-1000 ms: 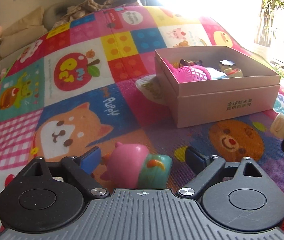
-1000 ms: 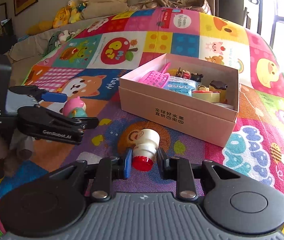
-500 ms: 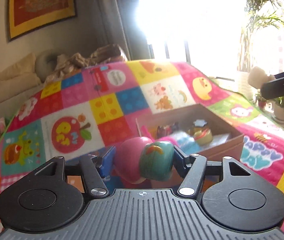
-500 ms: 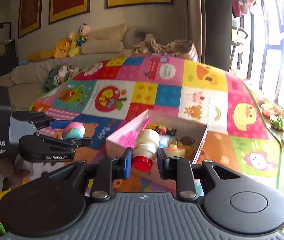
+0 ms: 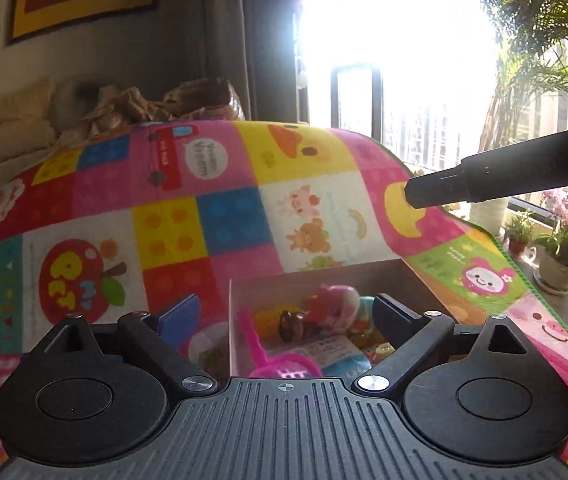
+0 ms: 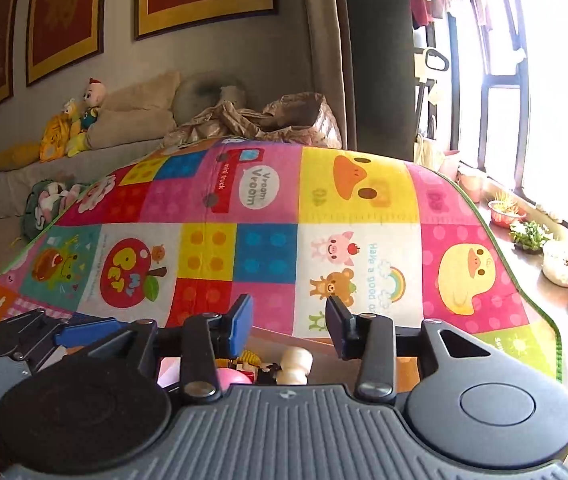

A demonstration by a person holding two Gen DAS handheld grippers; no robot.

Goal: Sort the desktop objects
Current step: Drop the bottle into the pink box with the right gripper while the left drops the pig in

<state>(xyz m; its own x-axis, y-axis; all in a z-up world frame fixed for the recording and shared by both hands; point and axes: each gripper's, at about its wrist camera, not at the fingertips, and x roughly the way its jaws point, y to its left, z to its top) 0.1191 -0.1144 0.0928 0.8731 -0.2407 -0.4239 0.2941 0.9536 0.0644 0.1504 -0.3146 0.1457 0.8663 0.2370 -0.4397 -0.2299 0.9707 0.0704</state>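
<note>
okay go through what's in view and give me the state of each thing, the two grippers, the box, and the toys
left gripper: open, empty, above the box.
right gripper: open, empty.
cardboard box: lidless, holding toys.
pink and teal toy: released, lying in the box.
white bottle: released, below the right gripper.
pink basket: in the box.

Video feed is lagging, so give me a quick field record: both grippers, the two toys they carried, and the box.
left gripper: open, above the box
right gripper: open, above the box
pink and teal toy: in the box, free of the fingers
cream bottle toy: below the right gripper's open fingers, among the box contents
box: open top, on the play mat, holds several small toys
</note>
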